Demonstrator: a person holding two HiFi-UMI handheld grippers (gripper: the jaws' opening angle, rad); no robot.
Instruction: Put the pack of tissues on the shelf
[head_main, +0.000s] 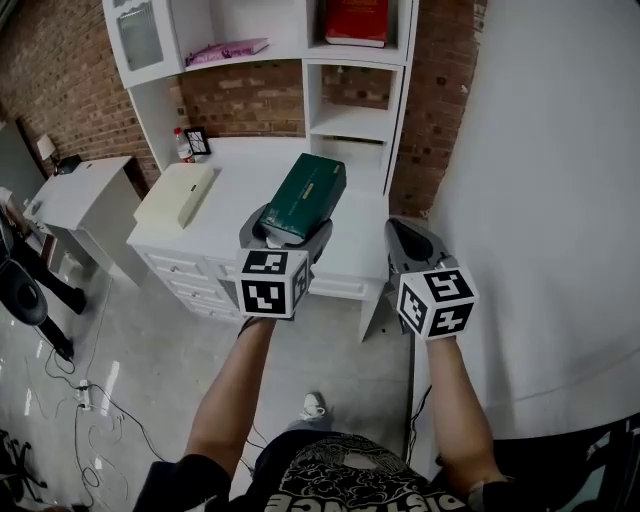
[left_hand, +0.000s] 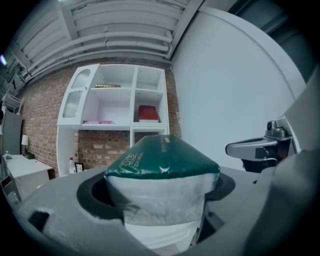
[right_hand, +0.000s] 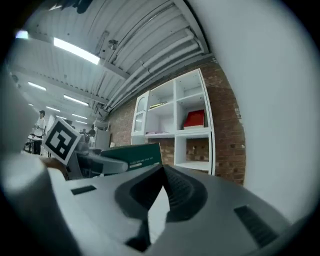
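A dark green pack of tissues (head_main: 307, 195) with a white underside is held up in the air in front of the white shelf unit (head_main: 355, 120). My left gripper (head_main: 285, 235) is shut on its near end; the left gripper view shows the pack (left_hand: 161, 165) wedged between the two jaws, its far end pointing toward the shelf unit (left_hand: 134, 112). My right gripper (head_main: 411, 243) hangs to the right of the pack, shut, with nothing in it. From the right gripper view the pack (right_hand: 136, 155) shows to the left, apart from the right jaws.
A red book (head_main: 356, 20) lies in the upper right shelf compartment and a pink one (head_main: 228, 50) on the shelf left of it. On the white cabinet top (head_main: 235, 195) sit a cream box (head_main: 176, 194), a small bottle (head_main: 182, 145) and a framed picture. A white wall (head_main: 540, 200) stands close on the right.
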